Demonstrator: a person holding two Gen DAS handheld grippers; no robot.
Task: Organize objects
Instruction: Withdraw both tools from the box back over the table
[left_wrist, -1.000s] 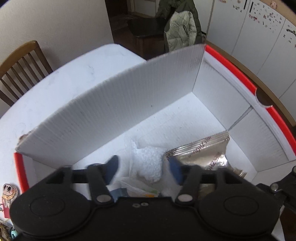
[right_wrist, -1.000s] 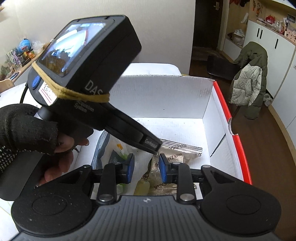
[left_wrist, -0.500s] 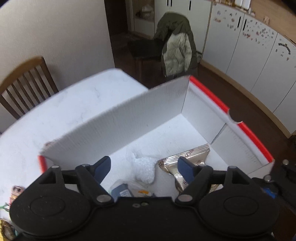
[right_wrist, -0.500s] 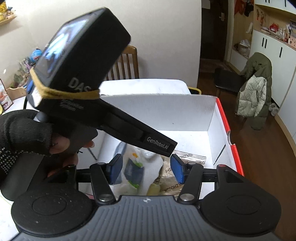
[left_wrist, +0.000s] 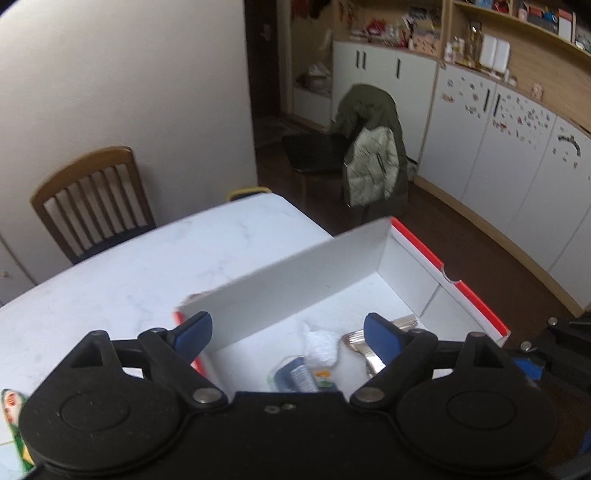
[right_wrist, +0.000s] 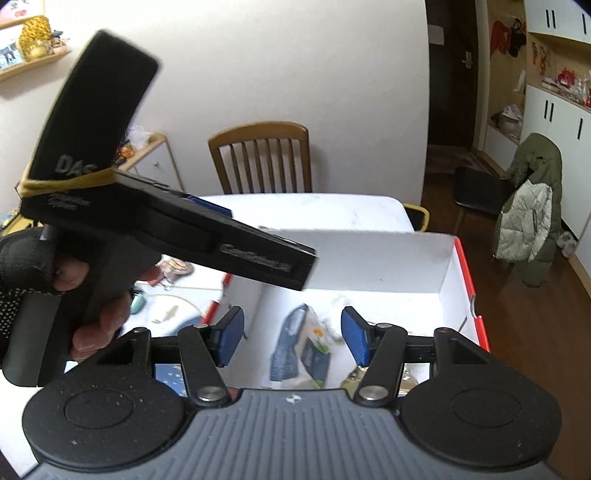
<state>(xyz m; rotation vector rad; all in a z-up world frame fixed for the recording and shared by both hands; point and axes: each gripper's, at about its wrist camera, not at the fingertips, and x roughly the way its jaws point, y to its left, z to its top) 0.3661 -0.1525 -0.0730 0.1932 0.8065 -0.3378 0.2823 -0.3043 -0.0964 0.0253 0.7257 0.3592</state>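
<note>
Hovering above the box (left_wrist: 295, 291) on the desk (left_wrist: 147, 266), left tool (left_wrist: 288, 332) and right tool (right_wrist: 291, 332) both gape empty, packets (right_wrist: 299, 350) at six o'clock inside

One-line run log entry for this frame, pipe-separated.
left gripper: open, empty | right gripper: open, empty | both above white cardboard box with red rim | inside box: blue-and-white packet, silver foil pouch

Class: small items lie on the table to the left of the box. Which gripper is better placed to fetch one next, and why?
Probably the left gripper. It is open, holds nothing, and sits over the box's left wall, nearest those items. The right gripper, also open, hangs over the packets inside the box.
</note>
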